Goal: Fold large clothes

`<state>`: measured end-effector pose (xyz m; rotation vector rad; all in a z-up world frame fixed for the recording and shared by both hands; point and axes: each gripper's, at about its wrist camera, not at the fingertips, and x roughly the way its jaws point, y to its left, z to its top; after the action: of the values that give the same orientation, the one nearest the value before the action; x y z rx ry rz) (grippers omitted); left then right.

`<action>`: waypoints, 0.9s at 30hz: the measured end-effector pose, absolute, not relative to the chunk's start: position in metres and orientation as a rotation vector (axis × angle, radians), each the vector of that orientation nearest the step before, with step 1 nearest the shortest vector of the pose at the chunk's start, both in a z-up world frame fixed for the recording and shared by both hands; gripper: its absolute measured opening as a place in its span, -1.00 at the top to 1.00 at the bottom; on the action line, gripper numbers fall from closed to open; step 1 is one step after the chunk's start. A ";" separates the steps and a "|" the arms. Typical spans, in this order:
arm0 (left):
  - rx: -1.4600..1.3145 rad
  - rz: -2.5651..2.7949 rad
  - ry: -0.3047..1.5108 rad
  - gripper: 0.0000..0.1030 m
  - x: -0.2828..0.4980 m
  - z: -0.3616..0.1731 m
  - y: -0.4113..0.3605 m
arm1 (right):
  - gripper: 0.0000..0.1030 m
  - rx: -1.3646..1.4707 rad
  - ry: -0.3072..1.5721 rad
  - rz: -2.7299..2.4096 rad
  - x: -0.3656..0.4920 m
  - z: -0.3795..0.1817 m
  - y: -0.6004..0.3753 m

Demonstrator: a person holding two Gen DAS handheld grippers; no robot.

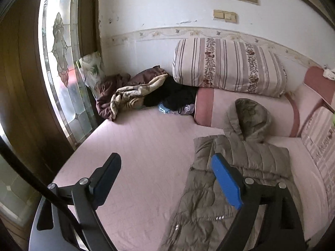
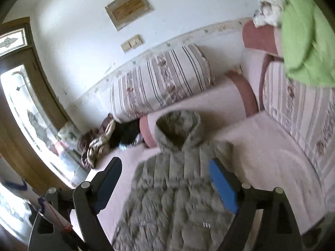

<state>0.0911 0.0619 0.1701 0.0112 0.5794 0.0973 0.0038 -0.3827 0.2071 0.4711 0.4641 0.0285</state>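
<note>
A grey-olive quilted hooded jacket (image 1: 236, 167) lies flat on the pink bed (image 1: 136, 150), hood toward the wall, sleeves folded in. My left gripper (image 1: 167, 165) hangs above the bed, open, with nothing between its blue pads; its right finger (image 1: 226, 184) stands over the jacket's left edge. In the right wrist view the same jacket (image 2: 178, 179) lies below my right gripper (image 2: 165, 167), which is open and empty, held well above the cloth. This view is blurred.
A striped floral pillow (image 1: 228, 64) rests on a pink bolster (image 1: 240, 108) against the wall. Crumpled dark and beige clothes (image 1: 136, 96) lie in the far corner by a stained-glass door (image 1: 60, 58). A green cloth (image 2: 303, 37) sits on striped bedding (image 2: 299, 113) at right.
</note>
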 end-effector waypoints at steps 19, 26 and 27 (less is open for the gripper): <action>-0.035 0.114 0.844 -0.70 0.239 -0.057 0.046 | -0.74 0.365 0.766 -0.112 0.383 0.068 -0.291; -0.103 0.142 0.864 -0.70 0.263 -0.072 0.073 | -0.74 0.381 0.751 -0.150 0.498 0.059 -0.260; -0.104 0.140 0.872 -0.70 0.265 -0.074 0.074 | -0.74 0.389 0.748 -0.155 0.507 0.059 -0.258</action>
<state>0.2655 0.0745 -0.0741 -0.1040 0.8719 0.1396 0.5070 -0.2584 0.0585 0.3888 0.7476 -0.1546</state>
